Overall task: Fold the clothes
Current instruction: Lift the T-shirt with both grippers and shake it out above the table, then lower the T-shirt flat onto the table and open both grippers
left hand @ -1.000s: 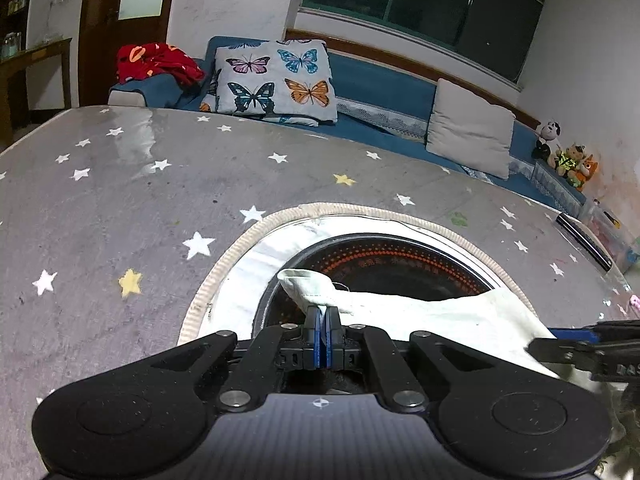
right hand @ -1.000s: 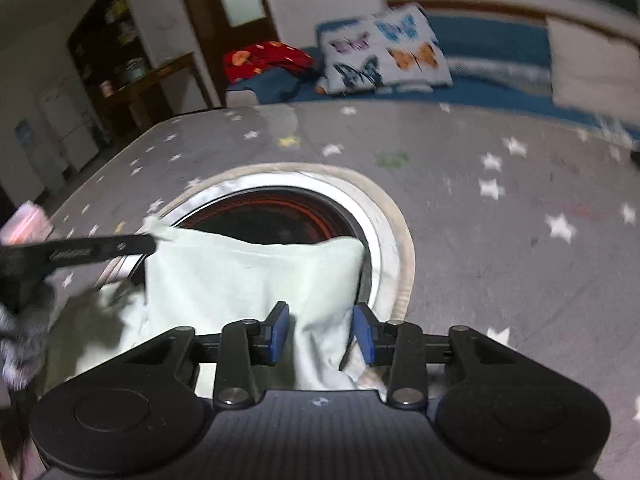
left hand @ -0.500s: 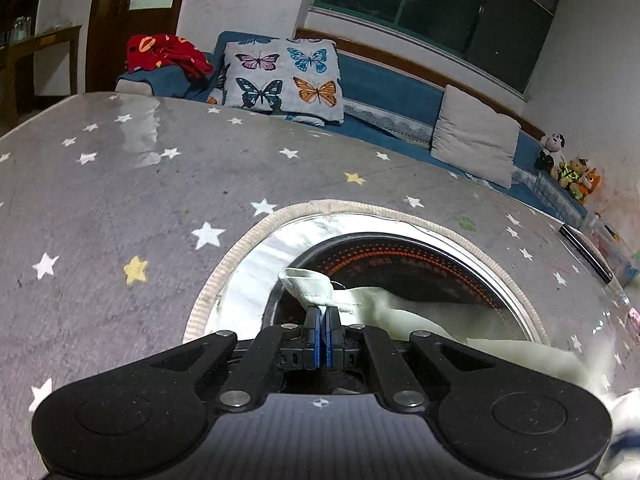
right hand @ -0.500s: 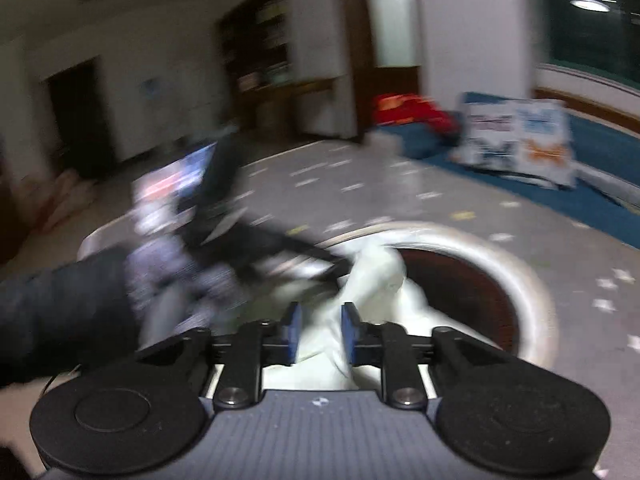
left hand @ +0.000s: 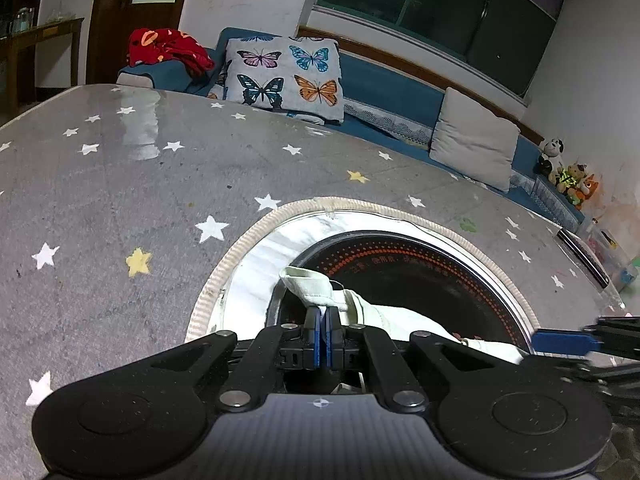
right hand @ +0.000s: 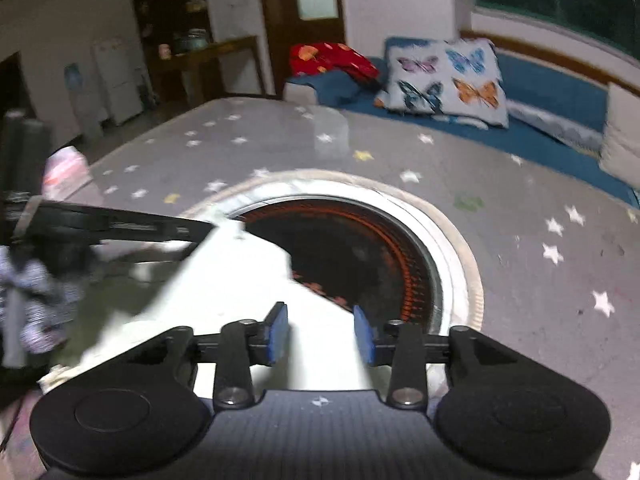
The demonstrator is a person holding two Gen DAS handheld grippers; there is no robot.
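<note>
The left tool [left hand: 322, 334] keeps pinching the cloth's [left hand: 312, 283] corner over the round hob [left hand: 420, 276] set in the counter [left hand: 120, 200]. The right tool [right hand: 321, 338] has spread wider since a moment ago, over the cloth, gripping nothing; a new grasp looks due.

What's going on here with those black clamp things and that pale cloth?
A person is folding a pale garment on a star-patterned table, holding a gripper in each hand. The left gripper is clamped on one corner of the cloth. The right gripper is open, its fingers apart above the fabric, gripping nothing.
</note>
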